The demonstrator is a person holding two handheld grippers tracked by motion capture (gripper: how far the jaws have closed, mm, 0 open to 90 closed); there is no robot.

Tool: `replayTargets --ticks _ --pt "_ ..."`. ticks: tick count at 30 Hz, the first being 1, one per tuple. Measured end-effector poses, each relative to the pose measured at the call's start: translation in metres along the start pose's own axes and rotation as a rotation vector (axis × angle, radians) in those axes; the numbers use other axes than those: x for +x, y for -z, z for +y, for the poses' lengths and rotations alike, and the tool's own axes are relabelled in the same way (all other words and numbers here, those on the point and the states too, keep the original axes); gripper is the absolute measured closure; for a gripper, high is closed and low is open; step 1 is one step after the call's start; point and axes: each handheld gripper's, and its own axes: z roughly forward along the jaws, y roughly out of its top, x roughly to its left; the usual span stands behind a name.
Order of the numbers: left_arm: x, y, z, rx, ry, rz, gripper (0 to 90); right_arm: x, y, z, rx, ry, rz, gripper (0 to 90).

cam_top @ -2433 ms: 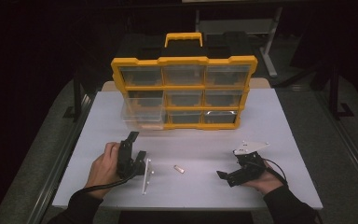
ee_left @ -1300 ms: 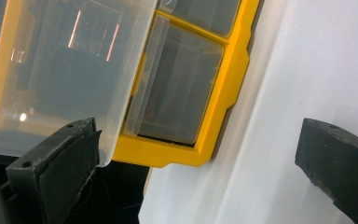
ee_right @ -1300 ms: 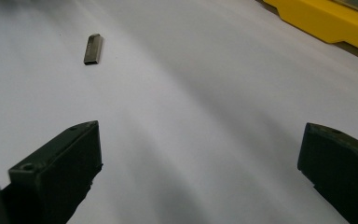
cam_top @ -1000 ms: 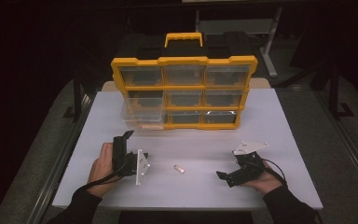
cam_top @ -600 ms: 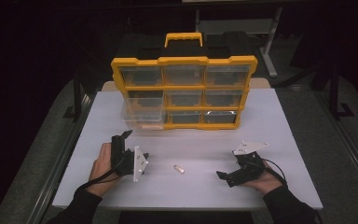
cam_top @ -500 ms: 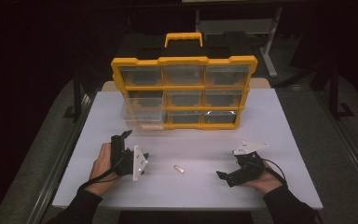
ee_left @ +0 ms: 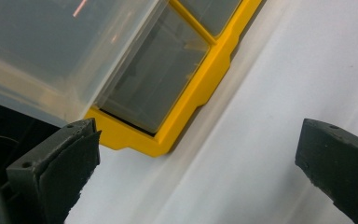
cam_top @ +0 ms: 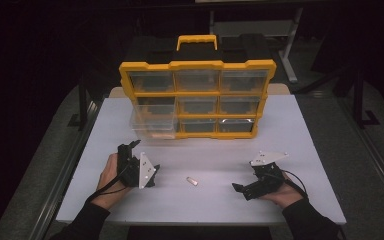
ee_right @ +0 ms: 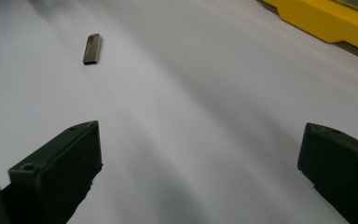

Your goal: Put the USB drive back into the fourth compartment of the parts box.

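A small metal piece [cam_top: 192, 181] lies on the white table [cam_top: 300, 140] between my two grippers; in the right gripper view it [ee_right: 92, 48] sits ahead and to the left. My left gripper [cam_top: 141, 160] is open and empty, aimed at the yellow drawer organizer [cam_top: 197, 97]. In the left gripper view [ee_left: 196, 163] its jaws frame the organizer's yellow lower frame [ee_left: 191, 102] and a pulled-out clear drawer [ee_left: 51, 51]. My right gripper [cam_top: 242, 190] rests low at the front right, open and empty, with bare table between its jaws [ee_right: 200, 168].
The organizer stands upright at the back with several clear drawers and a yellow handle [cam_top: 197, 41]. One clear drawer [cam_top: 152, 122] on its left side sticks out toward me. A yellow base edge [ee_right: 326, 21] shows far right in the right gripper view.
My left hand has turned its gripper and shifted slightly left, so the grey plate now faces up-right and the jaws point at the organizer. The right gripper and the metal piece have not moved.
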Motion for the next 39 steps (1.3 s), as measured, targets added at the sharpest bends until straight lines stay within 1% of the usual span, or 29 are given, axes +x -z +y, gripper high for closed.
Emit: replayTargets --ticks 2,10,19,21,25,30,32,35,37,39 --pt "0.001 0.0 0.0 0.001 0.017 -0.009 0.0 0.0 0.0 0.0 0.0 0.001 0.0 0.0" --pt "0.007 -0.001 -0.002 -0.007 0.112 -0.059 0.0 0.0 0.0 0.0 -0.001 0.002 -0.001 0.0" --pt "0.012 -0.001 -0.004 -0.008 0.212 -0.104 0.0 0.001 0.0 0.0 -0.001 0.001 0.001 0.0" --pt "0.013 -0.001 -0.004 -0.01 0.226 -0.113 0.0 0.001 0.0 0.0 -0.001 0.002 0.003 0.0" --pt "0.015 -0.002 -0.005 -0.012 0.27 -0.139 0.0 0.0 0.0 0.001 -0.002 0.0 0.0 0.0" --pt "0.018 -0.001 -0.006 -0.014 0.313 -0.167 0.0 0.0 0.0 0.001 0.001 0.002 0.001 0.0" --pt "0.019 -0.002 -0.006 -0.017 0.339 -0.18 0.0 0.0 0.0 0.001 0.001 0.0 0.0 0.0" --pt "0.021 -0.003 -0.007 -0.019 0.378 -0.21 0.0 0.0 -0.001 0.0 0.0 -0.001 0.0 0.0" --pt "0.022 -0.003 -0.008 -0.016 0.395 -0.223 0.0 0.0 -0.001 0.0 0.002 -0.003 0.0 0.0" --pt "0.023 -0.003 -0.008 -0.022 0.424 -0.234 0.0 0.0 -0.001 0.0 0.002 0.0 0.001 0.0"
